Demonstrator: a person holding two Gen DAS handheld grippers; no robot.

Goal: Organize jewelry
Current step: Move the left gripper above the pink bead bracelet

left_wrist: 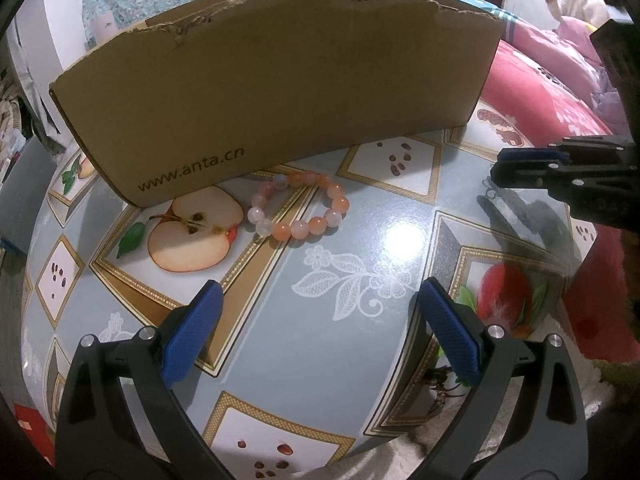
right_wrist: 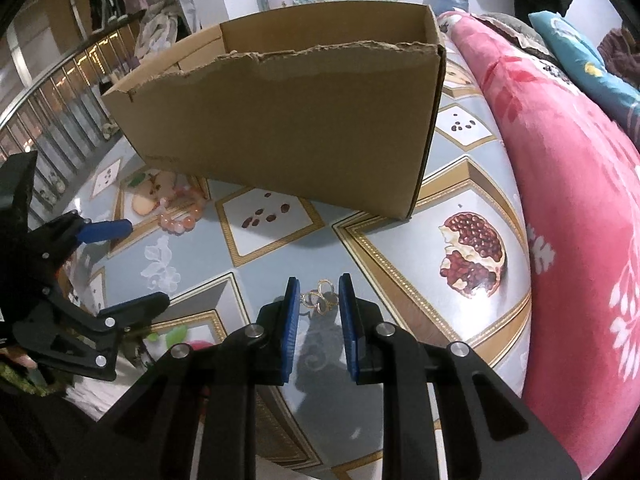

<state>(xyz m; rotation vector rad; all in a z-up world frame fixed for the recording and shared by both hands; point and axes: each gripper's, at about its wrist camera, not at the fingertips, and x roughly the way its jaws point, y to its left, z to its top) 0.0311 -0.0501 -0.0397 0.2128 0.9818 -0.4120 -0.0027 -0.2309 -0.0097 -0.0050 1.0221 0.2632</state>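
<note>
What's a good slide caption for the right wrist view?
Right gripper straddles a gold ring on the table, cardboard box behind.

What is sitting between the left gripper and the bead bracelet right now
Nothing: in the left wrist view, only bare patterned tablecloth separates the open left gripper from the bead bracelet, which lies just in front of the cardboard box.

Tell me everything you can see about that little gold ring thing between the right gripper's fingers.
The ring looks like thin gold-coloured metal, formed of several small open loops joined in a cluster. It lies flat on the glossy patterned tablecloth, in front of the cardboard box. The right gripper has a blue pad on either side of it, with a gap showing on both sides, so nothing but the cloth appears to touch it. In the left wrist view it is a tiny glint at that gripper's tip.
</note>
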